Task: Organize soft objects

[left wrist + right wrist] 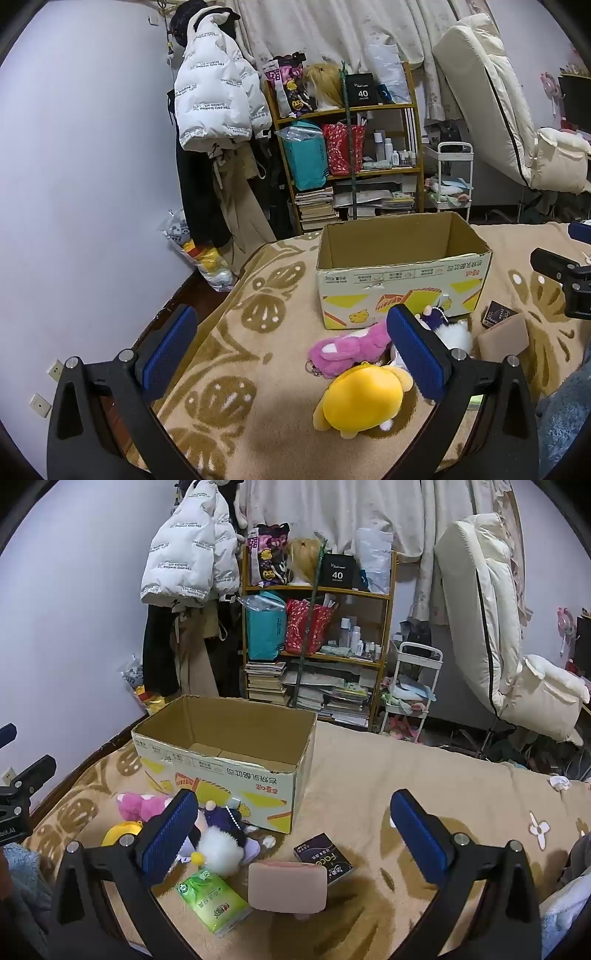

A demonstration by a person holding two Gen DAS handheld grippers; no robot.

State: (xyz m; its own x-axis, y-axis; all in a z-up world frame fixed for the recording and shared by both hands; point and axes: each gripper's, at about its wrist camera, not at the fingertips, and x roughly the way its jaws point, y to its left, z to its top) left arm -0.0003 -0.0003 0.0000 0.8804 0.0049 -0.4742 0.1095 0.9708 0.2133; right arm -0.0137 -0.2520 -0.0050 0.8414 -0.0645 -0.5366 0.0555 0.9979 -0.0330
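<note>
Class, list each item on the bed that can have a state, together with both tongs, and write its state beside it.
Cardboard box: open-topped, upright, empty.
Yellow plush: lying on the blanket.
Pink plush: lying beside the box.
Green tissue pack: lying flat.
Dark small box: closed, flat.
Left tongs: open, empty.
Right tongs: open, empty.

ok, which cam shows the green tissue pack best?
Right wrist: the tissue pack lies in full view between the open jaws, beside the pink pad. In the left wrist view only a green sliver shows behind the right finger.
</note>
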